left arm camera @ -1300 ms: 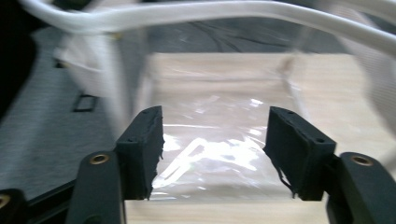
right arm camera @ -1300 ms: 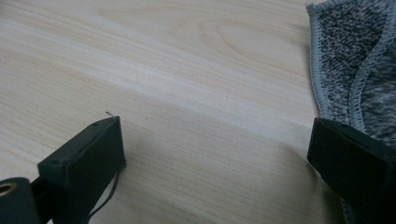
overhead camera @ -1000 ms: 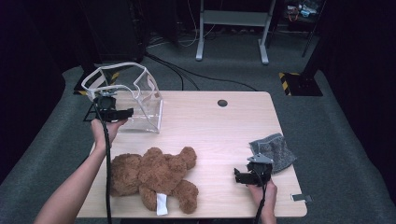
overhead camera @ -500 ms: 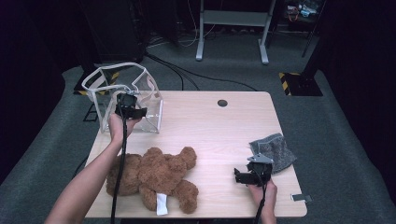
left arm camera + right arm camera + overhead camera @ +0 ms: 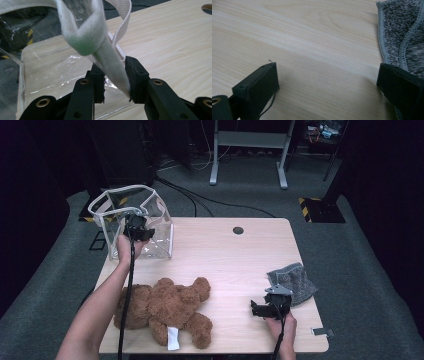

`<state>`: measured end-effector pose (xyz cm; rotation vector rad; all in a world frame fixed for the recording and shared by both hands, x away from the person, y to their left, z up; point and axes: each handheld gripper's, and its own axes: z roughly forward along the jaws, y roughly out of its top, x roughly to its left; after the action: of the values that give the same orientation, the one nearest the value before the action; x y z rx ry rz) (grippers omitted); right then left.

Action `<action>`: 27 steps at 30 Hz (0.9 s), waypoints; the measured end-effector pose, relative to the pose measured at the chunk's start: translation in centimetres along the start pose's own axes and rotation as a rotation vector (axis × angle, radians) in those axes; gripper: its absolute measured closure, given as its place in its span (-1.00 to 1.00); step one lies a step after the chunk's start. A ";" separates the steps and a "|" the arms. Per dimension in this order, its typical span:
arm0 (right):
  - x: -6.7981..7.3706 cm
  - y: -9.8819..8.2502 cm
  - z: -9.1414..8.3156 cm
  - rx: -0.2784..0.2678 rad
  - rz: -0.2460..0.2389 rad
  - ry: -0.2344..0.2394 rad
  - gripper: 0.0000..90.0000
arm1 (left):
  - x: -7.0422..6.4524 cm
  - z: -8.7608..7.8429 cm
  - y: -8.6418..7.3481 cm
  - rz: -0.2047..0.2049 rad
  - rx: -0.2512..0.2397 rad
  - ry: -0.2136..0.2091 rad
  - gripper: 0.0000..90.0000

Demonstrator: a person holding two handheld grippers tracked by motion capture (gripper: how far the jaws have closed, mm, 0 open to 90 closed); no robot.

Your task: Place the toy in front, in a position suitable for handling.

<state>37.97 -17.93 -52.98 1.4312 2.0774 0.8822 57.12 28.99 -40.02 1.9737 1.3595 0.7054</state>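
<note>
A clear plastic bag [image 5: 159, 245] with a white fabric rim [image 5: 110, 65] stands at the table's rear left. My left gripper [image 5: 141, 231] reaches over its top edge. In the left gripper view its jaws have just been closing, and the left gripper [image 5: 115, 77] now pinches the white rim band between both pads. A brown teddy bear [image 5: 165, 307] lies at the front left. My right gripper [image 5: 257, 310] rests low at the front right, open, with bare wood between the jaws of the right gripper [image 5: 328, 80]. A grey knit cloth [image 5: 295, 282] lies beside it, and the cloth's edge [image 5: 402, 30] reaches the right jaw.
The light wooden table [image 5: 230, 265] has a round cable hole [image 5: 238, 230] near its rear edge. Behind the table on the carpet stand a metal frame [image 5: 250, 150] and dark cables. A small tag [image 5: 320, 331] lies on the floor off the front right corner.
My left hand moved right along the bag's top edge, and its jaws closed around the white rim. The right hand and the cloth stayed where they were.
</note>
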 end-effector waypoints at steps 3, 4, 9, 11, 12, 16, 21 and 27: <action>0.0 0.0 0.0 0.001 0.001 0.001 -0.93 | 0.2 0.3 0.3 0.008 0.002 -0.004 0.55; 0.0 0.0 0.0 0.000 0.000 0.000 -0.93 | 0.2 0.3 0.5 0.008 -0.001 0.006 0.55; 0.0 0.0 0.0 0.000 0.001 0.001 -0.93 | 0.4 0.9 0.7 0.013 -0.001 0.005 0.55; 0.0 0.0 0.0 0.000 0.001 0.001 -0.93 | 0.5 1.0 0.9 0.010 0.004 0.007 0.55; 0.0 0.0 0.0 0.000 -0.001 0.000 -0.93 | 0.6 1.1 1.0 0.010 0.002 0.006 0.55; 0.0 0.0 0.0 0.000 0.001 0.001 -0.93 | 0.7 1.1 1.2 0.005 0.011 0.009 0.53; 0.0 0.0 0.0 -0.001 0.000 0.000 -0.93 | 0.4 0.9 1.0 -0.033 0.036 -0.006 0.02; 0.0 0.0 0.0 0.000 0.000 0.000 -0.93 | 0.9 -0.6 0.4 -0.041 0.049 -0.041 -0.34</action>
<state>37.97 -17.94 -52.98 1.4308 2.0775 0.8822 57.24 29.89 -39.25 1.9821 1.4009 0.6147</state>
